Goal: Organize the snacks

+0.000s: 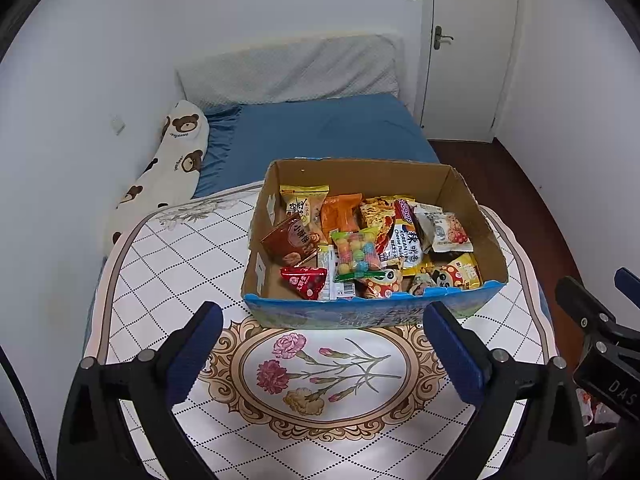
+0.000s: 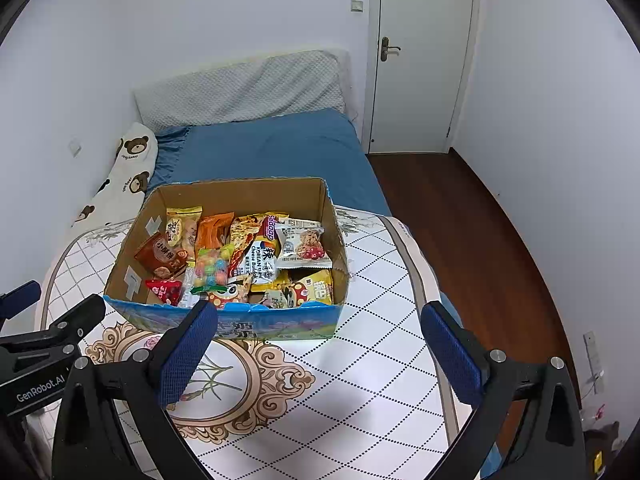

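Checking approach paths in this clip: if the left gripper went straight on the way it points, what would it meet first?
Probably the cardboard box's blue front wall; the open left gripper hovers above the floral tabletop, empty. Depth is unclear.

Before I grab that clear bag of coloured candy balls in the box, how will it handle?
The candy ball bag probably feels lumpy and floppy, since loose round balls fill it. Its glossy clear film may slip; the green sealed end looks easiest to pinch.
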### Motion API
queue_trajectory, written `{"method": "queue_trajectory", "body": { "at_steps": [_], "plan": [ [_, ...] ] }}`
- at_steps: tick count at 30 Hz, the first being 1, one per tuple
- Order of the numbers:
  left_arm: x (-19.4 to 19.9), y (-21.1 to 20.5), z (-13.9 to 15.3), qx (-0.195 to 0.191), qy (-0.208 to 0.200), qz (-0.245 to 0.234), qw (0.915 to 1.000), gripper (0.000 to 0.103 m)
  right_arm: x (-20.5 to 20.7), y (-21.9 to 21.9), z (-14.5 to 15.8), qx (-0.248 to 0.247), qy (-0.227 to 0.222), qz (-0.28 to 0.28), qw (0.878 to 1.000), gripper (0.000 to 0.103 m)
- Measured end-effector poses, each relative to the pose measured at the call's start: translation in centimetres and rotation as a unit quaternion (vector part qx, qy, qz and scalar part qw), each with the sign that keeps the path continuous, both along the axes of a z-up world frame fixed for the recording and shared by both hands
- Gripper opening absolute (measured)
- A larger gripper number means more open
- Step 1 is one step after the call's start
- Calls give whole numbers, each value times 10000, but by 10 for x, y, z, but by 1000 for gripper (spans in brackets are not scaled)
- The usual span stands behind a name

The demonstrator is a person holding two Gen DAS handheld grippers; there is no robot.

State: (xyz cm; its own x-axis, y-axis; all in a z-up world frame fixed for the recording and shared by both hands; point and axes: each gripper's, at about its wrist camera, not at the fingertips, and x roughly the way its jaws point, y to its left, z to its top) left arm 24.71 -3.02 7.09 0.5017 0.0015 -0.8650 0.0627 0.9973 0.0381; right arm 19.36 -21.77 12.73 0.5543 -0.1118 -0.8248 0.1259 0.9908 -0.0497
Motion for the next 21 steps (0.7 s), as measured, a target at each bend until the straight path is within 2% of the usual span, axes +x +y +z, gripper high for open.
{"method": "queue_trajectory", "body": {
  "at_steps": [21],
  "plan": [
    [0, 5, 5, -37, -98, 70, 9999, 103, 0, 1, 4, 9, -38, -47, 10000, 103]
  ]
}}
